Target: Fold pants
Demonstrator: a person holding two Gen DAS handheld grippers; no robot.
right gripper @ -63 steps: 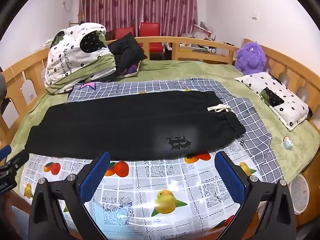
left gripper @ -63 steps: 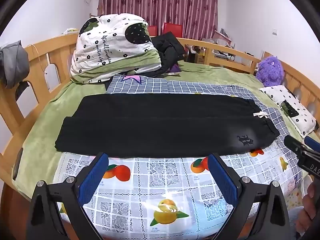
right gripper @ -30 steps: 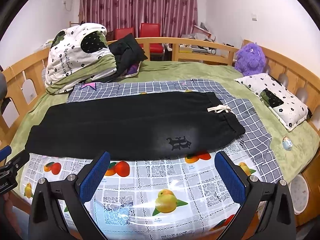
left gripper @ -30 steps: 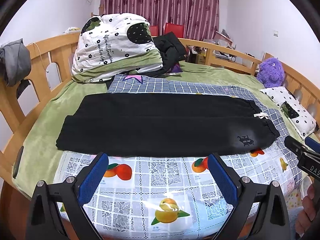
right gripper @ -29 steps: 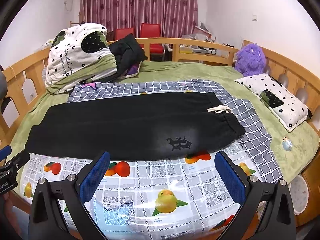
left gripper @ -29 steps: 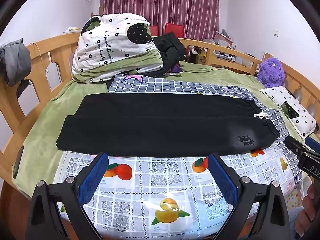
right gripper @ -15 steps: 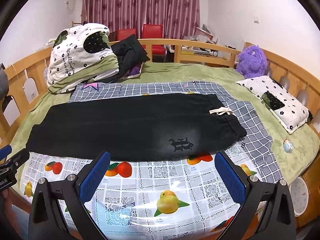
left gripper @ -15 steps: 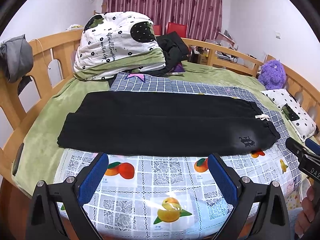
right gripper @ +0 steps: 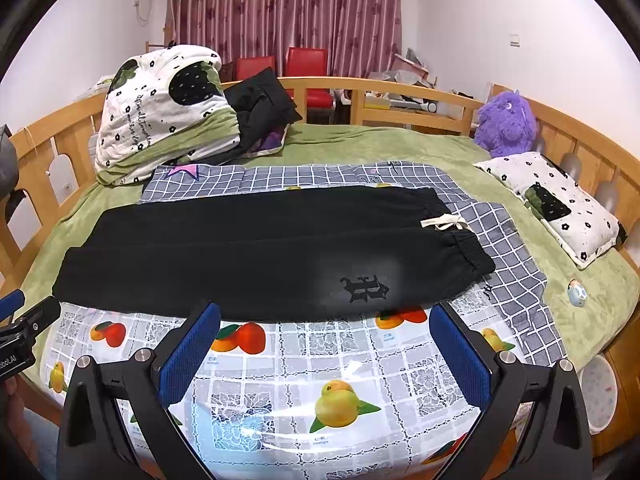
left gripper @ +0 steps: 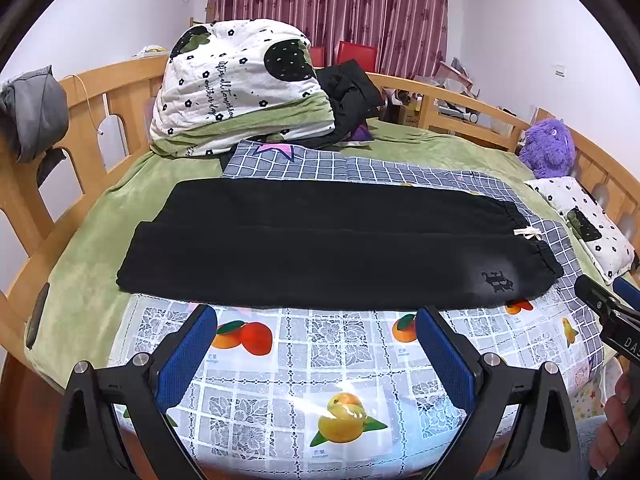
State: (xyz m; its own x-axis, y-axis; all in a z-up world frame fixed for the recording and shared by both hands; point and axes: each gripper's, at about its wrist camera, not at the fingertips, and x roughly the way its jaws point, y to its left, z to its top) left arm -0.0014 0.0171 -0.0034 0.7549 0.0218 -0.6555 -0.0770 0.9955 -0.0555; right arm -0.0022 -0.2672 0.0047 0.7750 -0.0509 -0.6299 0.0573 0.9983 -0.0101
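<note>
Black pants [left gripper: 320, 248] lie flat across the bed, legs side by side, waistband with a white drawstring [left gripper: 527, 233] at the right and cuffs at the left. They also show in the right wrist view [right gripper: 260, 256], with a logo [right gripper: 364, 288] near the waist. My left gripper [left gripper: 316, 344] is open and empty above the fruit-print cloth, short of the pants' near edge. My right gripper [right gripper: 324, 344] is open and empty, also short of the near edge, toward the waist end.
A fruit-print cloth [left gripper: 340, 360] and a grey checked sheet [left gripper: 360, 168] cover the green bed. A folded quilt [left gripper: 240, 80] and dark clothes [left gripper: 348, 96] lie at the back left. A purple plush toy [right gripper: 506, 124] and pillow [right gripper: 560, 204] lie right. Wooden rails [right gripper: 380, 92] ring the bed.
Both grippers have risen and moved slightly toward the bed; the pants appear a little lower in both views. The pants have not moved, and both grippers stay open.
</note>
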